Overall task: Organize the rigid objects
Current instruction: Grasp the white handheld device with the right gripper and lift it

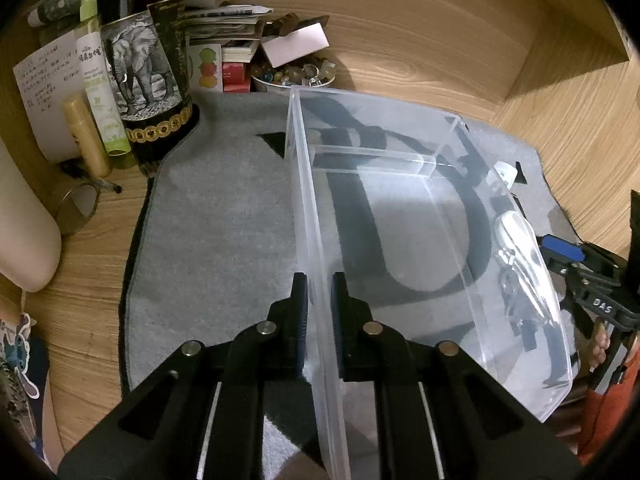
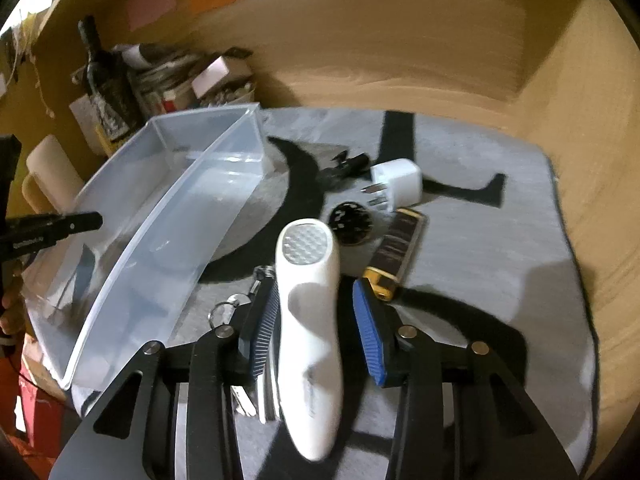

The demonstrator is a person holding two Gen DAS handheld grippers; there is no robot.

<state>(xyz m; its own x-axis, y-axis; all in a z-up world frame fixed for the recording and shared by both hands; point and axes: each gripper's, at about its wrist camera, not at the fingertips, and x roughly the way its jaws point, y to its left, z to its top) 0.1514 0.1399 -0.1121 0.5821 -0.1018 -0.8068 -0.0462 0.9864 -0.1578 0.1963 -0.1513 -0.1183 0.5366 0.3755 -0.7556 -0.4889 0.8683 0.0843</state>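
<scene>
A clear plastic bin (image 1: pixel 460 240) stands on the grey mat (image 1: pixel 216 240); it also shows in the right wrist view (image 2: pixel 168 200). My left gripper (image 1: pixel 320 312) is shut on the bin's near wall, one finger on each side. My right gripper (image 2: pixel 316 320) is open around a white handheld device (image 2: pixel 310 320) that lies between its fingers; the left pad touches it and the right pad stands apart. Beside it lie a key ring (image 2: pixel 228 308), a white plug adapter (image 2: pixel 398 182), a black round dial (image 2: pixel 351 222), a dark flat case (image 2: pixel 400 246) and a black clip (image 2: pixel 344 166).
A dark bottle with an elephant label (image 1: pixel 148 68), tubes, papers and a bowl of beads (image 1: pixel 292 74) crowd the back left corner. A wooden wall (image 1: pixel 440 20) runs behind the mat. The right gripper shows beyond the bin's far wall (image 1: pixel 576 264).
</scene>
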